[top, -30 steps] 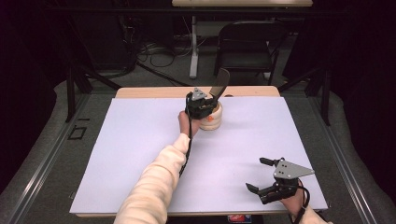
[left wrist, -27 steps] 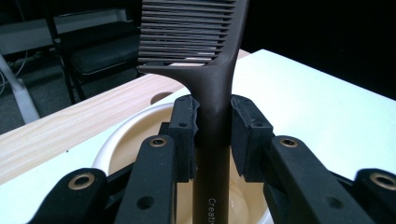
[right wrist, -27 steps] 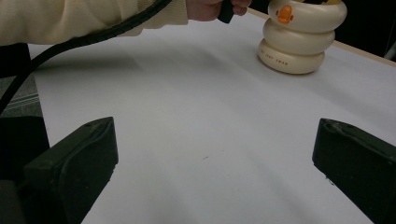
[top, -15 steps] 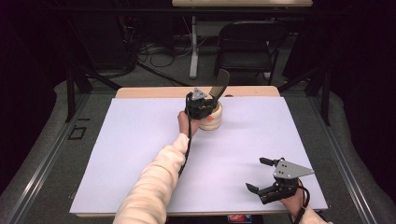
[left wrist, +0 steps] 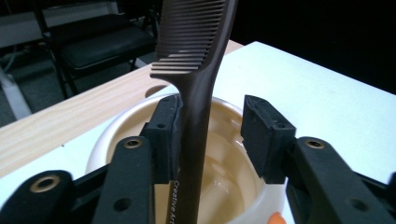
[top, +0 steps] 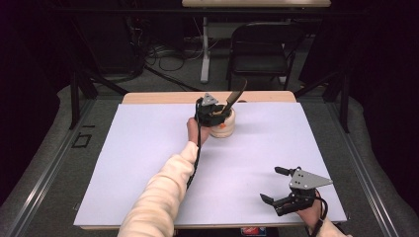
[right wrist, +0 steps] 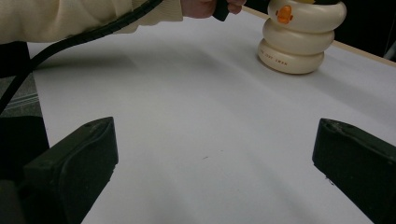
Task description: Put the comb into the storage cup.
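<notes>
Comb point(left wrist: 198, 93) stands nearly upright in the cream holder point(left wrist: 233, 186), teeth up – left gripper point(left wrist: 210, 135) jaws just opened, one pad still touching.

Left gripper point(left wrist: 210, 135) jaws have just been opening over the cream holder point(top: 222, 126) at upper centre of the high view; in the left gripper view the dark comb point(left wrist: 198, 70) stands between them, leaning against one pad point(left wrist: 166, 135); the other pad sits clear of it.
</notes>
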`<state>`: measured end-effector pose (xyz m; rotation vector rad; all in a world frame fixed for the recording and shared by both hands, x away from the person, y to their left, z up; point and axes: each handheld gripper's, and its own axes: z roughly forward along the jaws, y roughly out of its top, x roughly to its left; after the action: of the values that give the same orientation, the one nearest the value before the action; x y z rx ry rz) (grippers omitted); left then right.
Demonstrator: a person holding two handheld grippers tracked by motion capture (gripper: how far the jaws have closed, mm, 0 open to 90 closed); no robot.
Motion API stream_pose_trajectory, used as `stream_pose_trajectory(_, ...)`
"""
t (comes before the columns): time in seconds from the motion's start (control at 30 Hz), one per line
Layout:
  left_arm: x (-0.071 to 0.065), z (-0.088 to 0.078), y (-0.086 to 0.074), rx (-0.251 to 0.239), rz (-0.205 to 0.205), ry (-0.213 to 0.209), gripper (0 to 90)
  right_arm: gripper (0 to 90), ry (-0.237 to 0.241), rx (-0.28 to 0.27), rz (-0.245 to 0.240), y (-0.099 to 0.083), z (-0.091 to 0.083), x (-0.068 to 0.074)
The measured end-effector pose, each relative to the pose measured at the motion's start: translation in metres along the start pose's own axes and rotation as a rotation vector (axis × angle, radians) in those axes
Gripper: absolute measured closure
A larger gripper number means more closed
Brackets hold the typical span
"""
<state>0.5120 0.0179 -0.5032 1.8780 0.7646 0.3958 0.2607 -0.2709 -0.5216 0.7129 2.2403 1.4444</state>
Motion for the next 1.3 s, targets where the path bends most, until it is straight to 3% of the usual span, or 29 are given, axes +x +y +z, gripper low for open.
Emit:
stream_pose_trajectory(0.27, 0.000, -0.004, 0.002, 0.002, -0.001, -0.003, 39.5, 0.0, 0.000, 0.000, 0.000, 0.000, 0.000, 0.000)
stream_pose_trajectory(0.4, -0.001, -0.006, 0.004, 0.001, -0.005, -0.037, 32.2, 0.0, 0.001, 0.001, -0.001, 0.000, 0.000, 0.000)
stream_pose_trajectory(0.5, -0.003, -0.008, 0.005, 0.004, -0.011, -0.041, 23.6, 0.0, 0.001, 0.001, -0.001, 0.000, 0.000, 0.000)
stream_pose_trajectory(1.1, -0.006, -0.038, 0.014, 0.056, 0.008, -0.050, 1.3, 0.0, -0.001, 0.002, -0.002, 0.000, 0.000, 0.000)
stream_pose_trajectory(1.3, -0.007, -0.053, 0.013, 0.062, 0.019, -0.045, 0.1, 0.0, 0.000, -0.001, -0.001, 0.000, 0.000, 0.000)
